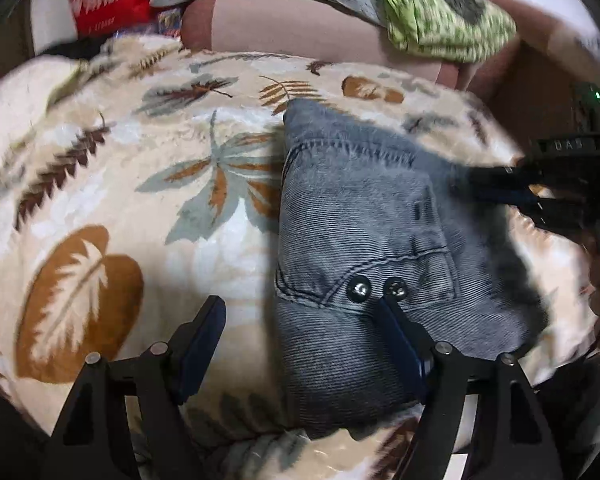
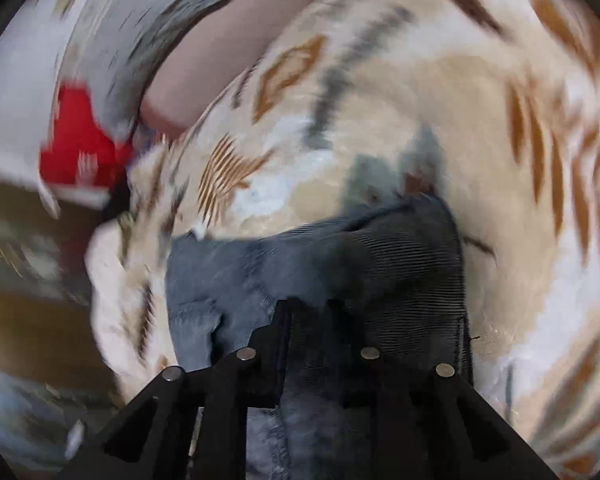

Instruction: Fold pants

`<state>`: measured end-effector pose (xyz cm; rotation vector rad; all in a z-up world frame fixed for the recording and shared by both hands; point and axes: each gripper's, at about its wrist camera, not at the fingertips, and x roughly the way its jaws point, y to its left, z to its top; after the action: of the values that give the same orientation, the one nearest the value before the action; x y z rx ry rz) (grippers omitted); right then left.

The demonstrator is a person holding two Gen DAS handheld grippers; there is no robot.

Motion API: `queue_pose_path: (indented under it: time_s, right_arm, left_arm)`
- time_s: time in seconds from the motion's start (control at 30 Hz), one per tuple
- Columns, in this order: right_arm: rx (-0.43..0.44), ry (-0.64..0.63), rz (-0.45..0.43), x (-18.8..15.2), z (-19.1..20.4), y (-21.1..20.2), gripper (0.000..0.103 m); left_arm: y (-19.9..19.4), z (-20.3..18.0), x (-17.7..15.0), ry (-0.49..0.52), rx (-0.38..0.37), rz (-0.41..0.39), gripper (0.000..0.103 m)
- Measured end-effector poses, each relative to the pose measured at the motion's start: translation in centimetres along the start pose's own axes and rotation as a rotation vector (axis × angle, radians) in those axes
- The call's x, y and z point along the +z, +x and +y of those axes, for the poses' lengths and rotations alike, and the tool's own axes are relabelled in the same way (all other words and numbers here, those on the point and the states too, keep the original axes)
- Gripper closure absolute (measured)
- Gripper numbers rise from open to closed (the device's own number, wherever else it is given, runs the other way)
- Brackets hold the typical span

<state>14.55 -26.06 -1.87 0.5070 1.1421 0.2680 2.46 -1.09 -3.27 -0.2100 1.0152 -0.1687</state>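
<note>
The pants [image 1: 364,248], grey-blue denim, lie on the leaf-patterned blanket [image 1: 100,184] as a compact folded bundle, a back pocket and 2 rivets facing up, so the folding looks to be near its end. The left gripper [image 1: 300,320] hangs above the near edge of the bundle with its fingers spread wide and nothing between them; one finger is over the blanket, the other over the denim by the rivets. The right gripper [image 2: 308,308] has its fingers drawn close together, and dark denim fills the narrow gap, so it appears to be pinching a fold at the bundle's side, though motion blur keeps this from being certain. In the left wrist view it reaches in from the right edge onto the cloth. The step in hand seems to be the last tuck or smoothing. The next move likely calls for letting the pinched fold go without dragging the layers, then pressing the bundle flat.
</note>
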Motion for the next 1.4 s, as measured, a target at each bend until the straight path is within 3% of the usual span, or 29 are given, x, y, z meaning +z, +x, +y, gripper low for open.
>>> queue_pose_path:
  time_s: [0.07,0.13,0.17,0.2,0.27,0.43,0.53,0.57,0.6,0.63,0.7,0.83,0.9,1.03,1.1,1.27,1.33,1.37,1.4]
  right_arm:
    - [-0.054,-0.140,0.001,1.2,3.7,-0.8,0.075]
    - [-0.143,-0.297,0.022,2.4,8.2,0.2,0.040]
    - [-0.198,-0.376,0.028,3.0,10.6,1.2,0.017]
    - [-0.226,-0.443,0.037,3.4,12.3,2.1,0.012]
    - [-0.270,-0.557,0.126,4.2,15.6,5.2,0.012]
    - [-0.389,-0.644,0.293,5.4,18.9,12.2,0.012]
    - [-0.465,-0.679,0.382,5.0,18.8,15.1,0.013]
    - [-0.478,-0.684,0.393,5.0,18.3,15.1,0.025]
    - [-0.491,-0.666,0.404,5.2,17.6,15.4,0.061]
    - [-0.463,-0.614,0.419,5.7,16.7,15.5,0.076]
    - [-0.453,-0.587,0.401,6.2,15.8,15.2,0.080]
    - [-0.404,-0.408,0.251,7.9,13.2,13.0,0.080]
    - [-0.343,-0.323,0.219,8.3,11.6,11.9,0.078]
    - [-0.373,-0.310,0.074,7.7,10.2,7.8,0.076]
    - [-0.307,-0.301,0.042,6.1,9.3,5.2,0.075]
    - [-0.245,-0.320,0.053,0.9,6.1,1.8,0.073]
    - [-0.262,-0.287,0.065,-1.2,3.3,1.4,0.061]
    - [-0.284,-0.272,0.089,-1.9,1.9,1.9,0.045]
    - [-0.263,-0.270,0.107,-2.4,1.1,2.5,0.044]
  left_arm:
    - [-1.5,1.2,0.3,-0.066,-0.042,-0.051,0.025]
    - [-2.9,2.9,0.5,-0.150,-0.065,-0.112,0.025]
    - [-3.3,3.9,0.6,-0.202,-0.074,-0.123,0.025]
    - [-3.3,4.6,0.7,-0.239,-0.083,-0.120,0.025]
    - [-2.2,5.8,0.8,-0.294,-0.110,-0.067,0.025]
    - [1.2,5.2,0.0,-0.305,-0.192,0.078,0.025]
    - [1.4,4.0,-0.1,-0.246,-0.167,0.069,0.025]
    - [1.5,3.7,-0.1,-0.231,-0.166,0.071,0.025]
    - [1.5,3.6,0.0,-0.230,-0.165,0.068,0.025]
    - [1.6,3.5,-0.1,-0.228,-0.164,0.066,0.025]
    - [1.7,3.3,0.0,-0.216,-0.161,0.065,0.024]
    - [1.5,3.0,-0.4,-0.197,-0.143,0.061,0.024]
    - [1.4,2.6,-0.5,-0.183,-0.134,0.054,0.024]
    - [1.3,2.5,-0.5,-0.192,-0.134,0.053,0.024]
    - [1.3,2.5,-0.6,-0.193,-0.127,0.049,0.024]
    - [0.6,2.7,-0.9,-0.179,-0.104,0.040,0.024]
    - [0.2,2.4,-1.0,-0.170,-0.088,0.031,0.024]
    - [0.1,2.3,-1.0,-0.165,-0.085,0.027,0.024]
    - [0.2,2.2,-0.9,-0.161,-0.081,0.022,0.024]
